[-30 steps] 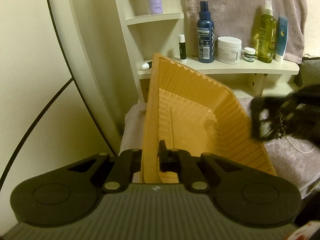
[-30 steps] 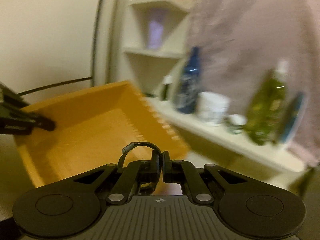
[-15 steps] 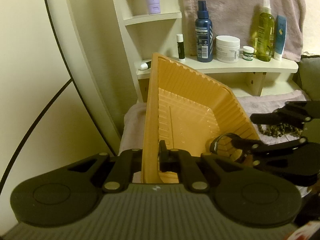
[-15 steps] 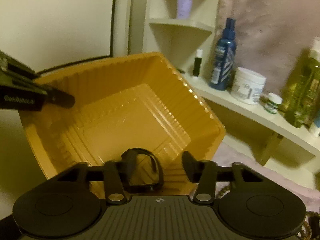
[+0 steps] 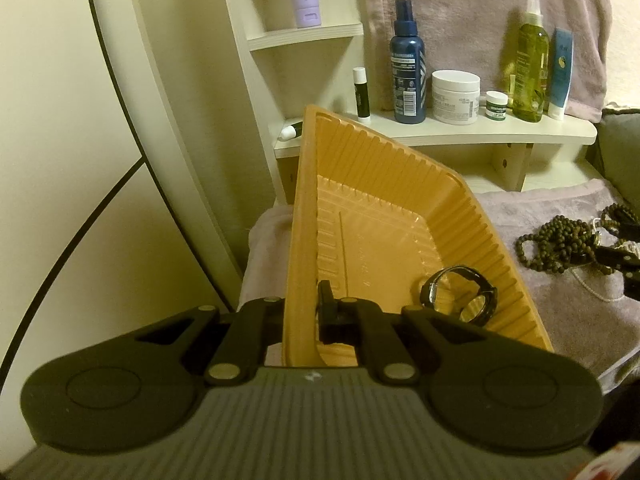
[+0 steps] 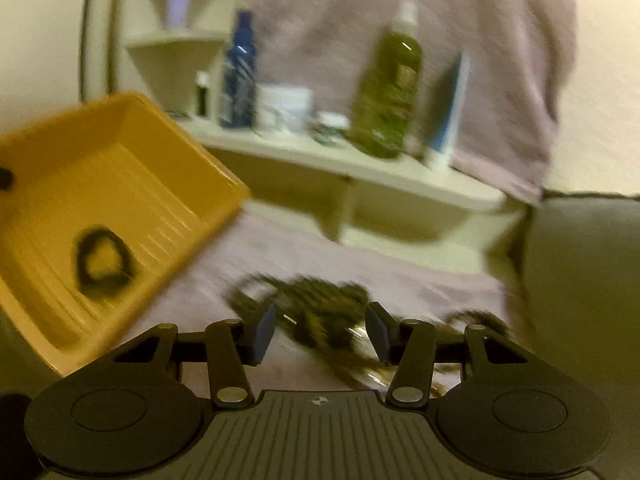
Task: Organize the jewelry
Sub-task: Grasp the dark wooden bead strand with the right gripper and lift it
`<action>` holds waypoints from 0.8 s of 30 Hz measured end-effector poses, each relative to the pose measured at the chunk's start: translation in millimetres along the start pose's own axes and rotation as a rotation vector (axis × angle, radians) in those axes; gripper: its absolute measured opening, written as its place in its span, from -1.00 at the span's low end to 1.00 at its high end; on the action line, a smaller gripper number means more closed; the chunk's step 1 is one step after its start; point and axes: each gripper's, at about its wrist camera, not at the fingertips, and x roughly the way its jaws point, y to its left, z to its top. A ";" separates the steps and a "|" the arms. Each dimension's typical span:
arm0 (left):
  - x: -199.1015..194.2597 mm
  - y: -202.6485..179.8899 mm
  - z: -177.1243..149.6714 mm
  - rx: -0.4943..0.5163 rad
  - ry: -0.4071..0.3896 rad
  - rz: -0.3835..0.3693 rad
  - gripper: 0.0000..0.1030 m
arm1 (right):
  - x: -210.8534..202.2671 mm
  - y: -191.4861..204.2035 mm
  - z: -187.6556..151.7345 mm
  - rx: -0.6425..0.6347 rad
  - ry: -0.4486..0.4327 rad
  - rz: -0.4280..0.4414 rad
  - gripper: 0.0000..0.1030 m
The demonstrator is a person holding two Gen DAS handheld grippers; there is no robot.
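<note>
mauve towel (image 5: 532,216) covered the surface below a cream shelf (image 5: 472,130) of bottles. nearest, the left gripper (image 5: 310,314), pitched downward, was clamped tight on the near wall of the tilted orange tray (image 5: 384,184). a black watch (image 5: 460,294) lay inside the tray at 4 o'clock. the right gripper (image 6: 320,334), angled down, stood with jaws roughly half apart and empty over blurred dark beads (image 6: 320,304) on the towel, at 3 o'clock of the tray.
</note>
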 end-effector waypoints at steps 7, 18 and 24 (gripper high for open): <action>0.0 0.1 0.0 -0.002 0.002 0.000 -0.89 | 10.9 5.8 -9.7 -0.127 0.027 0.017 -0.42; 0.3 -0.3 0.4 0.000 0.004 0.000 -0.89 | 25.6 28.2 -6.0 -0.280 0.008 0.019 -0.54; 0.8 0.8 0.6 -0.006 0.005 -0.005 -0.89 | 38.2 42.7 -9.0 -0.484 0.067 0.062 -0.08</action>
